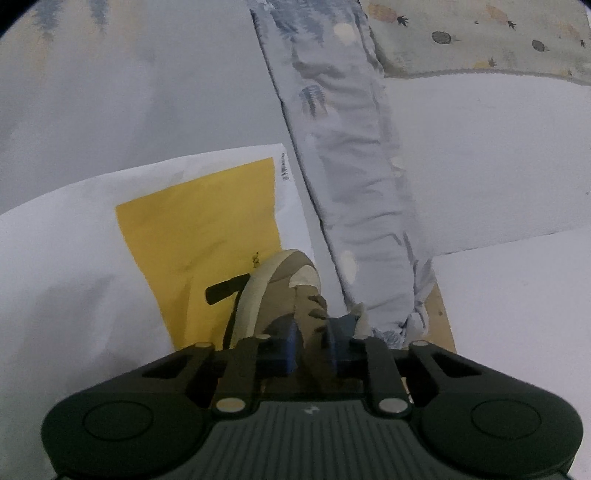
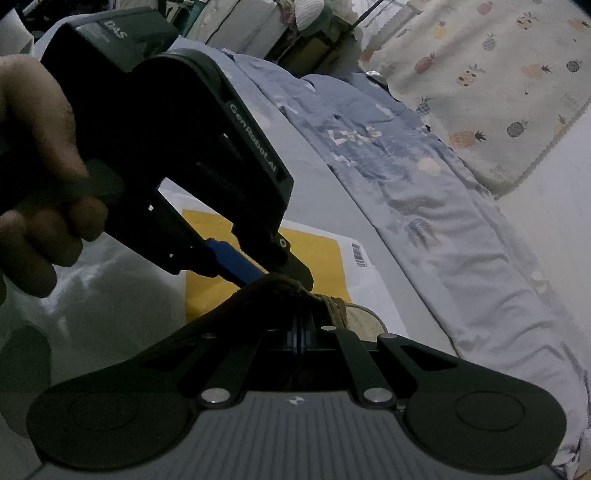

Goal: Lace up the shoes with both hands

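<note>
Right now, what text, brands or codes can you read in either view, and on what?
"GenRobot.AI": side of the left tongs' body.
"DAS": top of the same body.
Barcode on the white and yellow envelope: digits too small to read.
Print at the envelope's edge: blurred.

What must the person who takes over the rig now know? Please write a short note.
Left gripper: shut on the shoe, at its upper beside the laces.
Right gripper: shut at the shoe; whether it holds a lace cannot be seen.
Shoe: lies on the yellow-and-white mailer.
Done: some lace crossings are in.
To do: upper eyelets are hidden; check them, then tie.
</note>
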Demonstrator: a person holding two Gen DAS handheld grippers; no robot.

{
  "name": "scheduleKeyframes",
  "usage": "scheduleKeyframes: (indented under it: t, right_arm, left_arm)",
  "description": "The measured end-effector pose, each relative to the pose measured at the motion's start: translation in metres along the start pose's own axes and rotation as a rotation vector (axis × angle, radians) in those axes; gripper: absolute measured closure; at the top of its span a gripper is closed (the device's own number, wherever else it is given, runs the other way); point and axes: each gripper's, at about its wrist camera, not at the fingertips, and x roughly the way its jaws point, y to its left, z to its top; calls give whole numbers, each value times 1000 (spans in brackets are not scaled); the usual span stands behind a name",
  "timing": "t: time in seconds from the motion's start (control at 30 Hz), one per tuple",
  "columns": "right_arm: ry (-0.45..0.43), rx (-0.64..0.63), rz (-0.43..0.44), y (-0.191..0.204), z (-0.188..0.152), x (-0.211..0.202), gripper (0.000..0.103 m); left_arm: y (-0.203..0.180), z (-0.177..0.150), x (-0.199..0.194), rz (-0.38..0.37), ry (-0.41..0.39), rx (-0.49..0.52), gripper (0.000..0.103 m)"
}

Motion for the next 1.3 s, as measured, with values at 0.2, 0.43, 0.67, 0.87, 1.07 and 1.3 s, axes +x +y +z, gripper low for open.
scheduleKeyframes:
  t: [0.2,0.43,0.67,0.87,1.07,1.3]
  right_arm:
    - [-9,10,-7,0,-3,-1,103]
    - [-13,42,-57,-2,-5,-4,103]
    - [-42,138,-113,-1,-9,-23,98]
    - [-75,510,-232,-24,-10,-47,63]
    - [-100,695,-369,-32,-17,-66,63]
    - [-83,677,-362,-17,-27,-75,57]
  left_arm:
    - [-11,1,1,13,-23,80,102]
    - [-17,24,-32,49,-225,75,103]
    - [-14,38,-52,162,-363,62,103]
    - [-30,32,-52,105,-311,92,88]
    - [-32,10,-26,-31,-87,53,69]
    - [-15,1,-6,14,-28,-38,62]
